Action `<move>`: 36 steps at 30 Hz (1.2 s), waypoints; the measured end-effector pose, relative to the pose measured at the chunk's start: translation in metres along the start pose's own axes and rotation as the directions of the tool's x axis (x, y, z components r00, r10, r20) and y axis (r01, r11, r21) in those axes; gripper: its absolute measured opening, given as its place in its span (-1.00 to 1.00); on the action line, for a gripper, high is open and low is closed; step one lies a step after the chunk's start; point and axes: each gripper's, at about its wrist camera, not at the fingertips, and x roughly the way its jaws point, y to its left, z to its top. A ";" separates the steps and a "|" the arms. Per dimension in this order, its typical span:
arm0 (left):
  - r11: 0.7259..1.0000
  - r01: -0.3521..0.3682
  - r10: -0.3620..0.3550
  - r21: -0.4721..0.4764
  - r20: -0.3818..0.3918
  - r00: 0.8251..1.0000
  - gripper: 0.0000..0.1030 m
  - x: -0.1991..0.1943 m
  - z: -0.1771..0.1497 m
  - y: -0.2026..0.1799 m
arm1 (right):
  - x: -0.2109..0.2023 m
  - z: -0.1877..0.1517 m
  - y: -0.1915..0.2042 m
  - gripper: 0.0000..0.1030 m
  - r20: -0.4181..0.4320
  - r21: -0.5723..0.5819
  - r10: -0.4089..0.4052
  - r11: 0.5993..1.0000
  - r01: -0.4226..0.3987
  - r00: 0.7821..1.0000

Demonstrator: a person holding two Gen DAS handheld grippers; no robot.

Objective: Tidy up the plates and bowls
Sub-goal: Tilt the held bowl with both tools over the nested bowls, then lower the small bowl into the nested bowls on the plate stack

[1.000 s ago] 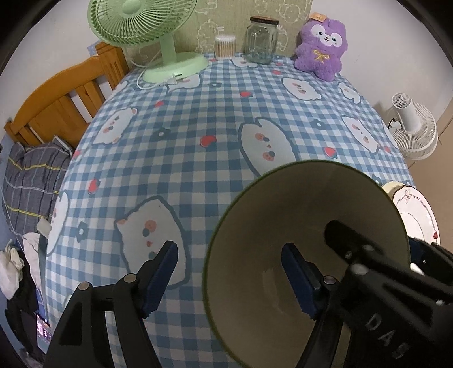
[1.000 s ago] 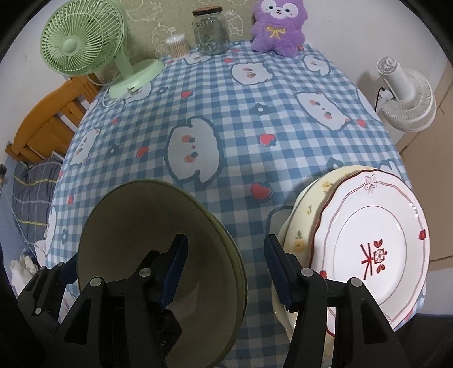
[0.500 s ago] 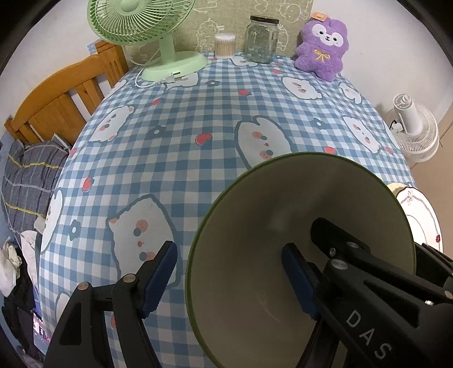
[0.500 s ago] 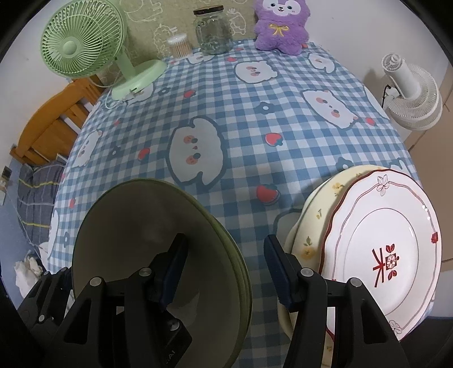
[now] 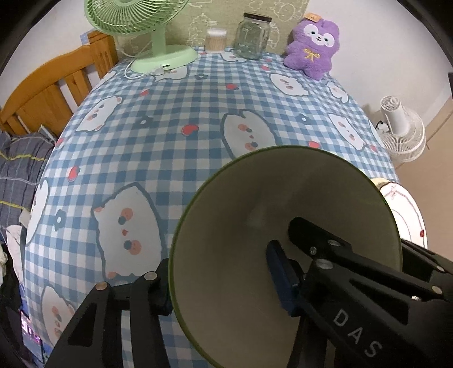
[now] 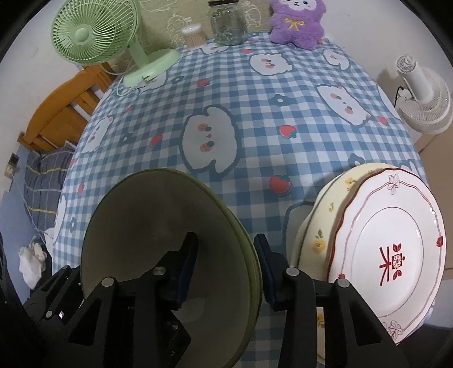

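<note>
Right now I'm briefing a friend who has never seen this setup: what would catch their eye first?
The big green bowl fills the near foreground, with both grippers, left and right, straddling its rim. Just right of it, a white plate with red flowers leans against a yellow plate. At the far edge of the checked tablecloth stand a green fan and a purple plush toy.

Round table in blue-and-white checked cloth [image 6: 283, 93], bearing at its far edge: green desk fan [image 6: 150, 70], clear glass jar [image 6: 228, 25], purple plush toy [image 6: 294, 25].
</note>
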 end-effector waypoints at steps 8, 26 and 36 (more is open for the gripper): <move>1.000 -0.012 0.012 0.016 0.004 1.000 -0.04 -0.002 0.000 -0.001 | -0.004 -0.002 0.002 -0.19 0.011 -0.002 -0.029 1.000 0.029 1.000; 0.998 0.006 -0.010 0.055 0.061 0.998 -0.07 -0.046 0.011 0.002 | -0.056 0.002 0.018 -0.19 0.111 0.051 -0.050 0.998 0.045 0.993; 0.997 -0.005 -0.005 0.081 0.116 0.993 -0.09 -0.078 0.020 -0.009 | -0.088 0.005 0.013 -0.19 0.168 0.068 -0.048 0.997 0.037 0.985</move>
